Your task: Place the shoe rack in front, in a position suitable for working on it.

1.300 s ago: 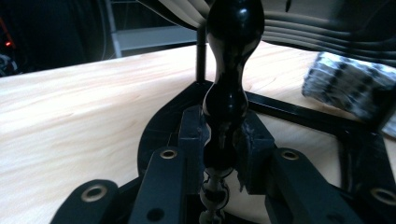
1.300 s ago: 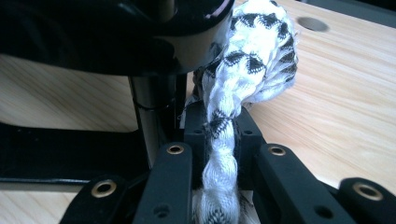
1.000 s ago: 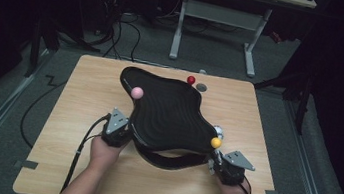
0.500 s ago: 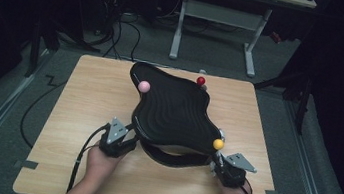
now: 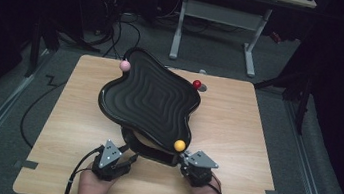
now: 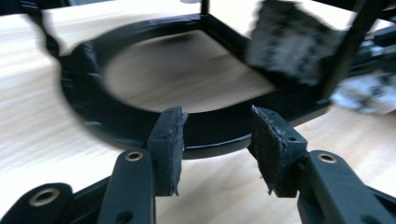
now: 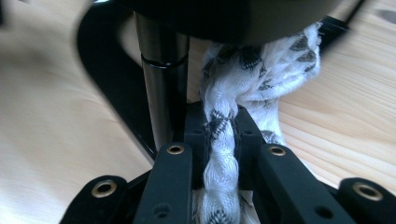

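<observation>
a pale wooden desk (image 5: pixel 255 138) carries a black wavy tray (image 5: pixel 151 102) raised on a black stand with a ring base (image 6: pixel 140 121), near the middle and reaching toward the near edge. the tray's dished top looks bare; small coloured balls sit at its corners: pink (image 5: pixel 124 65), red (image 5: pixel 196 84) and yellow (image 5: pixel 180 145). the right hand-held gripper (image 7: pixel 219 140), at the near edge right of centre, is clamped tight on a twisted white cloth with grey markings (image 7: pixel 261 74) that runs up beside a black post (image 7: pixel 161 79) under the tray. the left hand-held gripper (image 6: pixel 217 135), near the front edge left of centre, stands wide and holds nothing, its pads just short of the ring base. the cloth seems soft, light and limp, so it likely gives under pull and is best held on the bunched twist. the stand looks stiff and may tip or slide; the ring base offers a firm hold.
</observation>
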The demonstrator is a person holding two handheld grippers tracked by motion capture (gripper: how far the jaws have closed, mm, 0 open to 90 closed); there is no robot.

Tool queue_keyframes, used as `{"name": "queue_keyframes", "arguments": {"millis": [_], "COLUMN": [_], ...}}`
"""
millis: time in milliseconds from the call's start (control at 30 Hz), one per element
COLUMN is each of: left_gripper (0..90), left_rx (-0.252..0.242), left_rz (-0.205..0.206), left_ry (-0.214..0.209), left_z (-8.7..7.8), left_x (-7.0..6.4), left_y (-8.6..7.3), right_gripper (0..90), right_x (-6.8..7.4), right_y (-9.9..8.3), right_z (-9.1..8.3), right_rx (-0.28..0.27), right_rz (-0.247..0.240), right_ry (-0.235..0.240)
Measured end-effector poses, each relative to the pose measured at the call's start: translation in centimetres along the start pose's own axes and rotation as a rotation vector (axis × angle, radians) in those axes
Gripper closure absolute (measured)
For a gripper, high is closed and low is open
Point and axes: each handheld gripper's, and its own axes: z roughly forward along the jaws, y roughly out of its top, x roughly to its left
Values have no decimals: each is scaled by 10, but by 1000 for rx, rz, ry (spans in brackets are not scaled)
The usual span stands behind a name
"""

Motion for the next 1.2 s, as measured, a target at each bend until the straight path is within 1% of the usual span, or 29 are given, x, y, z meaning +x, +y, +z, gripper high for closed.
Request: {"name": "queue_keyframes", "arguments": {"millis": [100, 167, 200, 233, 267, 367, 400, 467, 533, 567, 600, 633, 667, 700, 733, 767, 800, 833, 867, 900, 933, 967, 1000, 1033, 1067, 1100, 1167, 1200], "left_gripper": [532, 525, 521, 517, 514, 511, 511, 510, 505, 504, 504, 504, 507, 514, 521, 555, 583, 614, 669, 700, 732, 734, 736, 737, 738, 738, 739, 739], "left_rx": [-3, -10, -12, -12, -13, -12, -12, -13, -14, -19, -18, -18, -17, -16, -16, -13, -17, -24, -27, -32, -32, -30, -29, -25, -24, -23, -19, -17], "left_rz": [19, 36, 45, 57, 60, 74, 75, 76, 83, 85, 89, 88, 88, 88, 91, 100, 104, 108, 109, 115, 117, 116, 116, 117, 116, 115, 117, 120], "left_ry": [-36, -59, -71, -90, -103, -131, -136, -147, -166, -172, -175, -177, -178, -179, -180, -173, -164, -151, -145, -134, -133, -133, -132, -132, -132, -133, -132, -131], "left_z": [0, 2, 4, 7, 9, 18, 20, 26, 32, 34, 37, 40, 43, 45, 47, 49, 50, 50, 50, 50, 50, 50, 50, 48, 48, 46, 42, 39], "left_x": [-12, -20, -24, -29, -32, -40, -41, -45, -49, -51, -52, -53, -54, -55, -57, -58, -58, -59, -59, -59, -59, -59, -59, -59, -59, -58, -58, -57], "left_y": [1, 4, 5, 7, 8, 12, 12, 15, 17, 18, 19, 20, 21, 21, 22, 23, 23, 23, 23, 23, 23, 23, 23, 22, 22, 22, 20, 19], "right_gripper": [806, 806, 806, 805, 806, 805, 803, 798, 787, 768, 729, 648, 555, 488, 437, 389, 386, 382, 384, 394, 408, 431, 483, 500, 537, 595, 721, 757], "right_x": [19, 25, 25, 22, 16, 3, -4, -13, -19, -21, -24, -26, -29, -30, -32, -34, -34, -34, -32, -31, -30, -29, -28, -28, -28, -28, -28, -29], "right_y": [5, 7, 7, 6, 4, -2, -5, -12, -19, -23, -27, -30, -31, -31, -30, -28, -27, -27, -27, -28, -29, -30, -29, -29, -29, -29, -28, -26], "right_z": [5, 4, 2, -1, -7, -21, -27, -36, -41, -43, -44, -43, -43, -44, -44, -44, -43, -41, -36, -33, -28, -26, -26, -26, -25, -25, -26, -26], "right_rx": [-9, -13, -15, -20, -25, -31, -28, -11, 4, 17, 34, 52, 60, 57, 48, 46, 52, 62, 85, 103, 131, 141, 142, 141, 142, 141, 137, 124], "right_rz": [-29, -51, -48, -39, -24, -9, 11, 31, 39, 36, 46, 65, 86, 107, 129, 153, 161, 159, 153, 147, 130, 118, 114, 106, 92, 91, 85, 78], "right_ry": [68, 77, 74, 70, 55, 19, 9, -7, -27, -40, -47, -48, -60, -79, -89, -88, -80, -72, -64, -55, -51, -57, -63, -52, -54, -59, -45, -42]}}
